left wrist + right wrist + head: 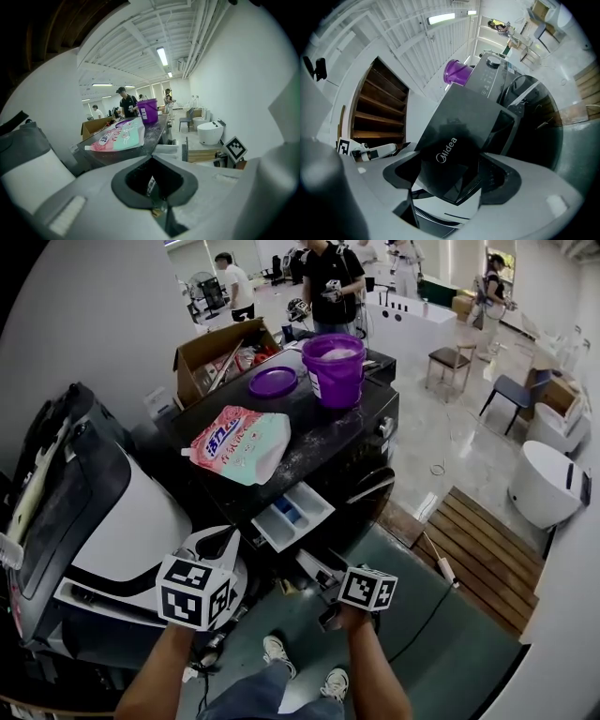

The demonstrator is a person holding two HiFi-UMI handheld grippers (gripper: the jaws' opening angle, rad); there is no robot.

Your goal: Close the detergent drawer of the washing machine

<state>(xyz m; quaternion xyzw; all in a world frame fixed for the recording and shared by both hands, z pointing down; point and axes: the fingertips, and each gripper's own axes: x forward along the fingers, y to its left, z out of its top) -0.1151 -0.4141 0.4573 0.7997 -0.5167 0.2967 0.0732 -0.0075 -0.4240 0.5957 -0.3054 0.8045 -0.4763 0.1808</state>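
Observation:
The black washing machine (330, 430) has its detergent drawer (292, 512) pulled out, showing a white tray with a blue insert. In the right gripper view the drawer's black front panel (454, 145) fills the middle. Its lower corner lies between the jaws of my right gripper (447, 206), which stand apart. In the head view the right gripper (316, 570) sits just below and in front of the drawer. My left gripper (217, 545) is left of the drawer and apart from it. In its own view the left gripper (159, 208) has its jaws together on nothing.
On the washer top lie a pink and teal detergent bag (241, 443), a purple lid (273, 382) and a purple bucket (334, 368). A cardboard box (217, 354) stands behind. A white and black appliance (112, 512) is at left, a wooden platform (480, 551) at right. People stand at the back.

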